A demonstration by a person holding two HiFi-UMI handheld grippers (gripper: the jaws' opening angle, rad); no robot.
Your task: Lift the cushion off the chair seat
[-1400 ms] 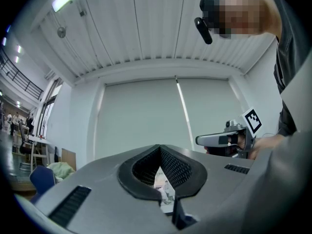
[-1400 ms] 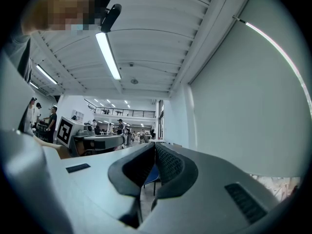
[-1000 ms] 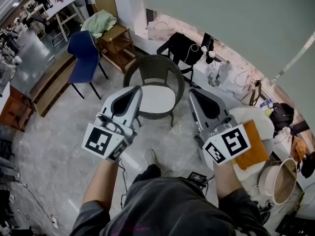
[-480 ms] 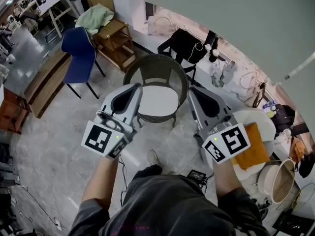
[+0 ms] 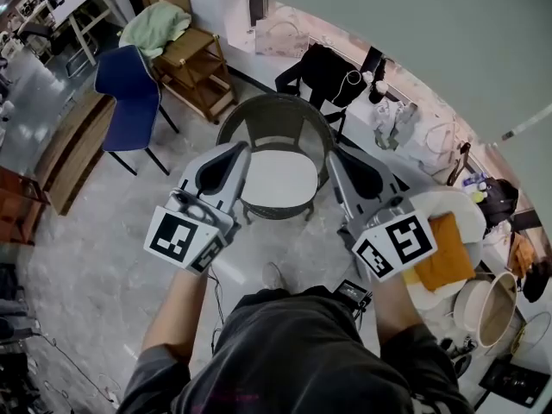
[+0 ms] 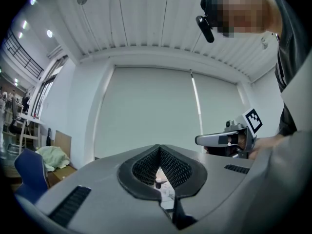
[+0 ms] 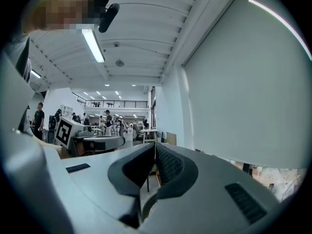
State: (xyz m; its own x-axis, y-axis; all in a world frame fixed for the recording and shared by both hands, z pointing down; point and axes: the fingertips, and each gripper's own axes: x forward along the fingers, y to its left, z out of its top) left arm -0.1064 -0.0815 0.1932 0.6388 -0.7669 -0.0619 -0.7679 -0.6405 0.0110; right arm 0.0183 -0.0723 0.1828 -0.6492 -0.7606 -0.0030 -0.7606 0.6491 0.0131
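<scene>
A round white cushion (image 5: 278, 179) lies on the seat of a dark wicker tub chair (image 5: 274, 115) in the middle of the head view. My left gripper (image 5: 243, 148) is held level above the chair's left rim, its jaws shut with nothing in them. My right gripper (image 5: 331, 153) hangs by the chair's right rim, also shut and empty. Both are above the cushion and apart from it. In the left gripper view the shut jaws (image 6: 160, 149) face a pale wall, with the right gripper (image 6: 228, 139) beside them. The right gripper view shows its shut jaws (image 7: 154, 145) and the left gripper (image 7: 90, 141).
A blue chair (image 5: 129, 93) and a wooden trolley (image 5: 197, 63) with a green cloth (image 5: 157, 24) stand at the left. A black chair draped with clothes (image 5: 330, 76) is behind. At the right, an orange cushion (image 5: 446, 255) lies on a white stool, beside a round basket (image 5: 488, 310).
Both grippers have moved forward toward the wicker chair, side by side and a little lower. The chair now lies between their tips. The jaws stayed shut.
</scene>
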